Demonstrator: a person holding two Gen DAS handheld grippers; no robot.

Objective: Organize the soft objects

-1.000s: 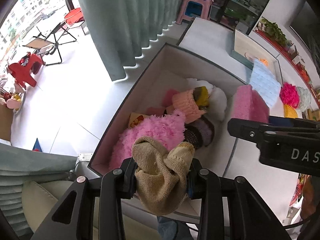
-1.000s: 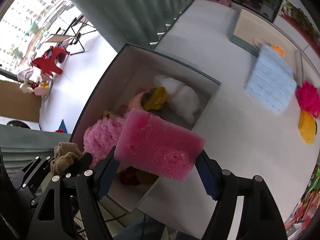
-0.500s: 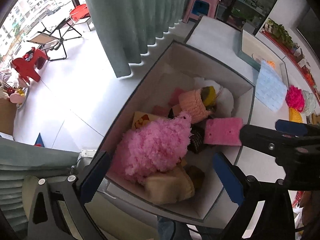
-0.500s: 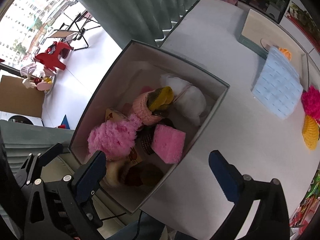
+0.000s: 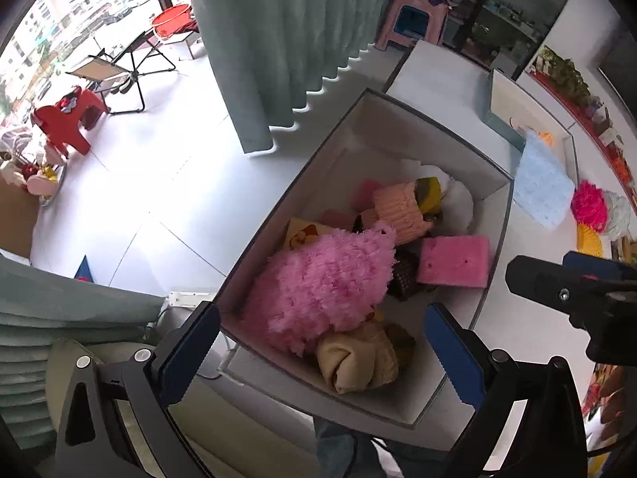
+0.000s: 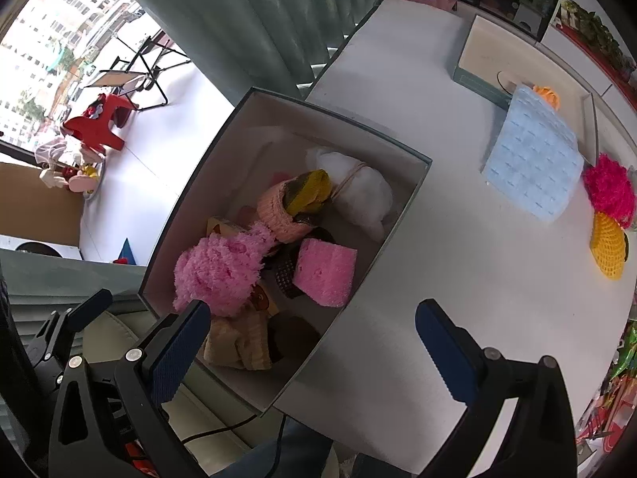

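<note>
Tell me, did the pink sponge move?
Yes. The pink sponge dropped from the right claw into the box.

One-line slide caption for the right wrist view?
Open right tool above box holding pink sponge and plush items.

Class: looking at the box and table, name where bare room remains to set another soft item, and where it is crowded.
Free: the box far end behind the white plush, and the table between the box and the blue pad. Crowded: the near end, around the pink fluffy item, pink sponge and tan cloth.
</note>
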